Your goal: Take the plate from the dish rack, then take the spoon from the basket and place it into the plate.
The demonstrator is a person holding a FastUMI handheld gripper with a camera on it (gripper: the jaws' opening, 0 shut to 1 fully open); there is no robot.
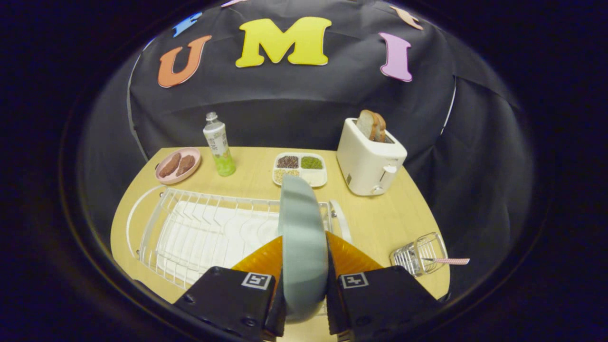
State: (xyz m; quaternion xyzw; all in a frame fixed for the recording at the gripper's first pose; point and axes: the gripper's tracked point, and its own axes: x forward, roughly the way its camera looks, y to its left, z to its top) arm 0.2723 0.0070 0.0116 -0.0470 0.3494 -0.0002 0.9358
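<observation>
One grey-blue round plate (302, 237) stands on edge between the gripper (304, 285) fingers, and both fingers press against its two faces, pinching it upright. The plate's top edge rises in front of the far rim of one white wire dish rack (204, 228), which lies on the pale wooden table (380, 218) just ahead and to the left of the fingers; whether the plate's lower edge touches the rack I cannot tell, as the fingers hide it. The rack sits on a white drip tray and holds no other dish in its visible slots.

To the right of the fingers stands one small wire basket (420, 254), and one spoon with a pink checked handle (449, 261) sticks out of it sideways, pointing away from the plate. Basket and rack are well apart, with bare table between them.

Beyond the rack, along the far side of the table, are four more things: one pink plate (178, 165) bearing two brown sausage-like pieces, one clear plastic bottle with green liquid (219, 145) just beside it, one white four-compartment tray of grains and beans (300, 169) directly beyond the held plate, and one white toaster (370, 159) with two slices of bread standing in its slots. The held plate hides part of the compartment tray's near edge.
</observation>
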